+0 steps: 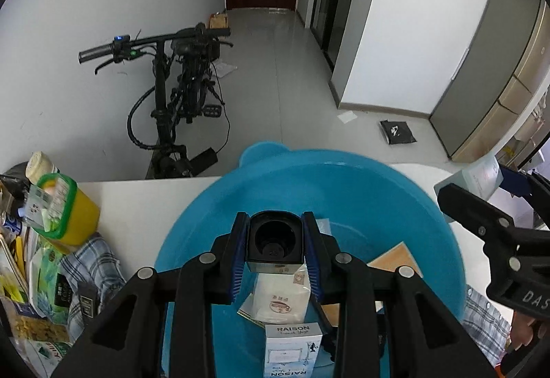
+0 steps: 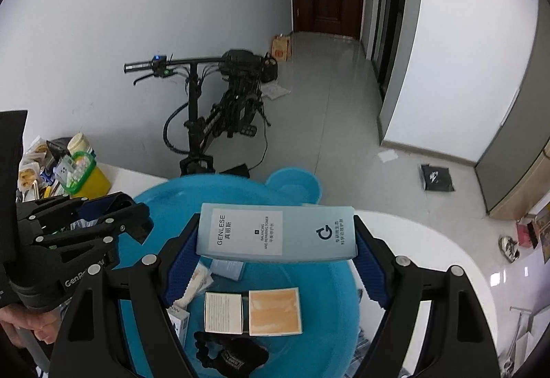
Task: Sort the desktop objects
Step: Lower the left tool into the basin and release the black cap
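A blue plastic basin [image 1: 343, 185] sits on the white table and also shows in the right wrist view [image 2: 165, 196]. My left gripper [image 1: 275, 254] is shut on a black square open-topped container [image 1: 275, 240], held over the basin. My right gripper [image 2: 275, 237] is shut on a long pale blue GENLESE toner box [image 2: 275, 232], held crosswise over the basin. Inside the basin lie a white RAISON box [image 1: 292, 347], a white sachet [image 1: 285, 299], an orange-faced box [image 2: 275, 311], a white box [image 2: 223, 312] and a black pouch [image 2: 230, 355].
A yellow tub with a green lid [image 1: 65, 213], snack packets [image 1: 44, 288] and a checked cloth [image 1: 91, 261] crowd the table's left. A black folding e-bike [image 1: 178, 92] stands on the floor beyond the table edge. My right gripper appears in the left view [image 1: 498, 216].
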{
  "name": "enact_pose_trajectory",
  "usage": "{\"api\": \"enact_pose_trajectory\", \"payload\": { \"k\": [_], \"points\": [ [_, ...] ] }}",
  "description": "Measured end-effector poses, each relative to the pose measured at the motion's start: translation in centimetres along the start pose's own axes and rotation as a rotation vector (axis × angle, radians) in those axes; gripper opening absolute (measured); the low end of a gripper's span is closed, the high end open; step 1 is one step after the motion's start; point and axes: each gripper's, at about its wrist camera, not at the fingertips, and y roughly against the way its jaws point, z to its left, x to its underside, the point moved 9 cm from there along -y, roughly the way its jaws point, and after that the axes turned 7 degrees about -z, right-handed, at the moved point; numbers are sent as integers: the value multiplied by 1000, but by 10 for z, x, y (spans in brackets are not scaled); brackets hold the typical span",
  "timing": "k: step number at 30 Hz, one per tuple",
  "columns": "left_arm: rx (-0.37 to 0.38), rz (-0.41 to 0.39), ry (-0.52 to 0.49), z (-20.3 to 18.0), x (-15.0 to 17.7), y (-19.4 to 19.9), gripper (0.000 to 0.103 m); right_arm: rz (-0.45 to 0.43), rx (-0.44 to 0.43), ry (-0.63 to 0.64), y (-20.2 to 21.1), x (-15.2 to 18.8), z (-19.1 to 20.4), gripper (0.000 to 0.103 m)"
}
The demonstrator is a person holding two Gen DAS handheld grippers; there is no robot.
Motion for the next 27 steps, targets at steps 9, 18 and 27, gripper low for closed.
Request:
{"api": "enact_pose_trajectory", "payload": {
  "k": [9,18,27],
  "points": [
    [5,99,21,-2,31,-42,33,87,4,0,-43,31,-1,79],
    [-5,152,24,-3,51,-67,33,145,-1,-7,-66,52,-3,79],
    [-54,133,23,15,47,-57,32,162,-12,-5,-72,60,-1,79]
  ]
}}
